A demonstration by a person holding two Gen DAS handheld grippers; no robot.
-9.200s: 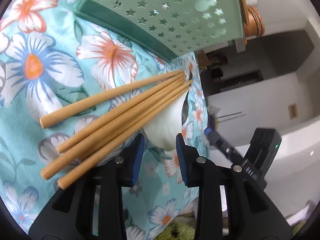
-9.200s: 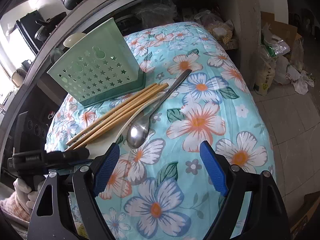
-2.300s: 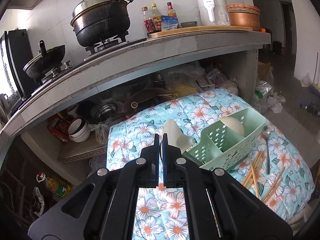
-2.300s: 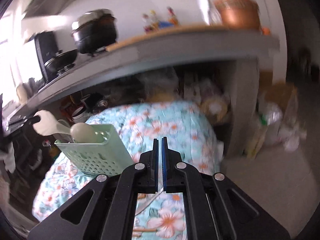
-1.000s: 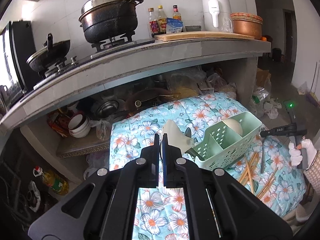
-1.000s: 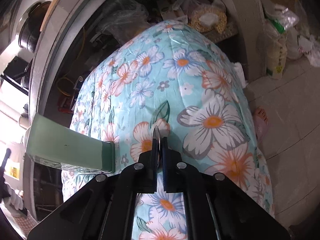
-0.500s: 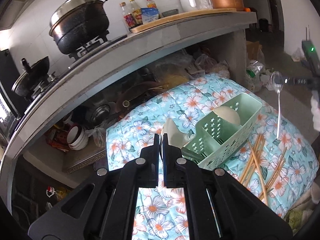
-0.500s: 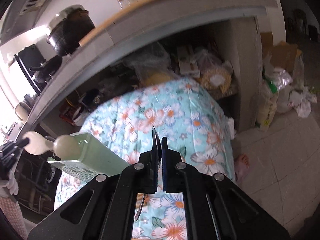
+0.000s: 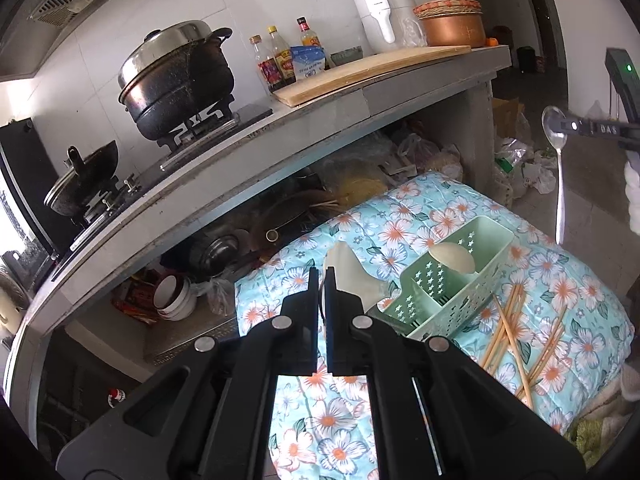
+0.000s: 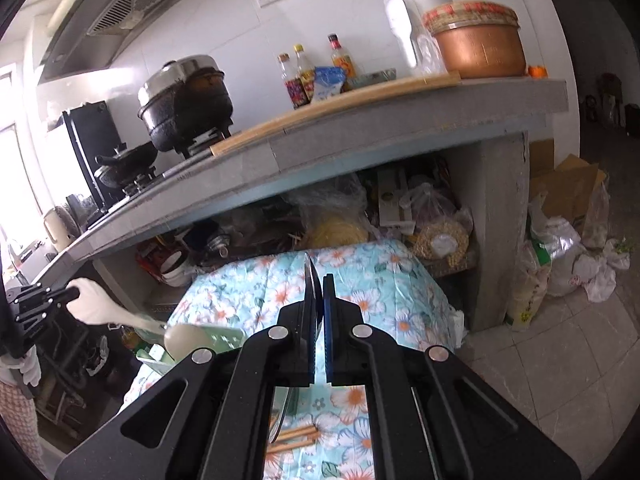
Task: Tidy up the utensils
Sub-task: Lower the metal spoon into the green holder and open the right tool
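Observation:
My left gripper [image 9: 321, 280] is shut on a white ladle [image 9: 347, 270], held at the left end of the green utensil basket [image 9: 448, 284]. A second white spoon [image 9: 452, 258] stands in the basket's far compartment. My right gripper [image 10: 319, 286] is shut on the bowl of a metal spoon [image 10: 313, 280]; in the left wrist view the spoon [image 9: 559, 184] hangs handle down, high above the basket's right end. Several wooden chopsticks [image 9: 508, 320] lie on the floral cloth in front of the basket.
The basket stands on a low table with a blue floral cloth [image 9: 436, 216]. Behind it a concrete counter [image 9: 280, 152] holds pots, bottles and a board, with clutter beneath. Bags lie on the tiled floor [image 10: 560, 340] to the right.
My right gripper has lifted the metal spoon higher and tilted up to face the counter. My left gripper still holds the white ladle at the basket, little moved.

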